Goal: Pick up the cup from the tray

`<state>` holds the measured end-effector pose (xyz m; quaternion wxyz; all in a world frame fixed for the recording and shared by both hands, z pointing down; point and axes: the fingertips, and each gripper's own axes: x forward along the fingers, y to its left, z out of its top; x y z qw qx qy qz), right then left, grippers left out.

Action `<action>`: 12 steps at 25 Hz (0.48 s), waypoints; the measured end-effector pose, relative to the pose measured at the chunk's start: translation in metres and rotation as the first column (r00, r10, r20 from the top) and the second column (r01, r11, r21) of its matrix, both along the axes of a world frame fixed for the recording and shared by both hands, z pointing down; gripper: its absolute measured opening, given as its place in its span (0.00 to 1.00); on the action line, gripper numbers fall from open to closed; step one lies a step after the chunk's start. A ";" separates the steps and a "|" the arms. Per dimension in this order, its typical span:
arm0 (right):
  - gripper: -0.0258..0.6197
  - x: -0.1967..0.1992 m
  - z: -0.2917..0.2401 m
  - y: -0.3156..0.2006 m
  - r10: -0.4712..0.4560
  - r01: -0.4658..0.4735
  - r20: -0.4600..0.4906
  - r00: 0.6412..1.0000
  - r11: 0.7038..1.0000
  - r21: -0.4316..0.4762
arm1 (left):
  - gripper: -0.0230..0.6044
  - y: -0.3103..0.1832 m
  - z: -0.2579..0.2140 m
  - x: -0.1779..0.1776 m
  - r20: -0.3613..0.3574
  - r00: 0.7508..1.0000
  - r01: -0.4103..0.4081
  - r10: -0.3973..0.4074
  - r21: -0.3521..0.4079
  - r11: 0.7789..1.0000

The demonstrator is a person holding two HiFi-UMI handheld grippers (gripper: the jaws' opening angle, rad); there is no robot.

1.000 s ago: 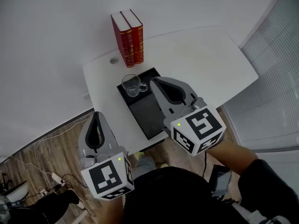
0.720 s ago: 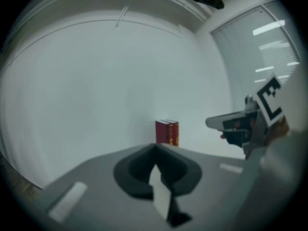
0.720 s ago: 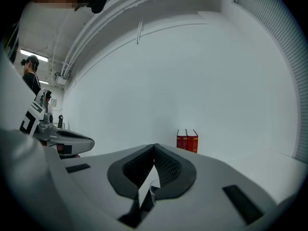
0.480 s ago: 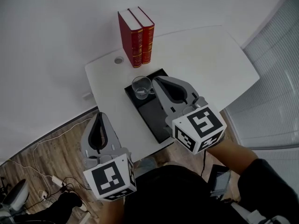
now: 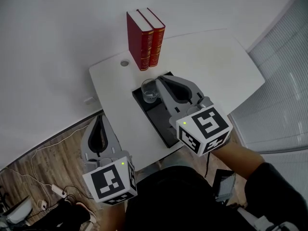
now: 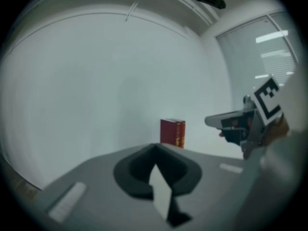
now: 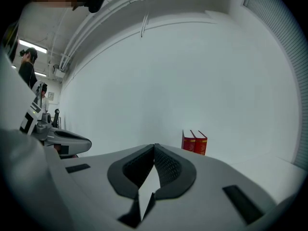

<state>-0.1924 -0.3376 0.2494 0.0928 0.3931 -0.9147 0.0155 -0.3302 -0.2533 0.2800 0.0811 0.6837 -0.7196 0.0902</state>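
No writing can be read: the two red books (image 5: 146, 37) carry gold marks on their spines too small to make out, and each gripper's cube shows only black-and-white square markers. The right gripper (image 5: 161, 79) reaches nearly level over the black tray (image 5: 155, 117), its jaws closed together on nothing. Its tip is just beside the cup (image 5: 149, 91); whether they touch I cannot tell. The left gripper (image 5: 100, 117) hangs off the white table's (image 5: 211, 66) near-left edge, above wood floor (image 5: 53, 153), jaws likewise closed and empty. The cup is clear glass, upright, at the tray's far end near the books.
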 end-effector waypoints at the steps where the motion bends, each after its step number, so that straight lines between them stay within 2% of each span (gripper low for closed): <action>1: 0.06 0.000 -0.002 0.000 0.001 -0.001 -0.002 1.000 1.000 0.004 | 0.04 0.000 -0.001 0.000 -0.001 1.000 -0.003 0.003 0.003 1.000; 12: 0.06 -0.006 -0.014 -0.013 -0.050 0.050 -0.005 0.999 0.998 0.026 | 0.04 -0.004 -0.009 0.003 0.006 1.000 0.027 -0.027 0.011 1.000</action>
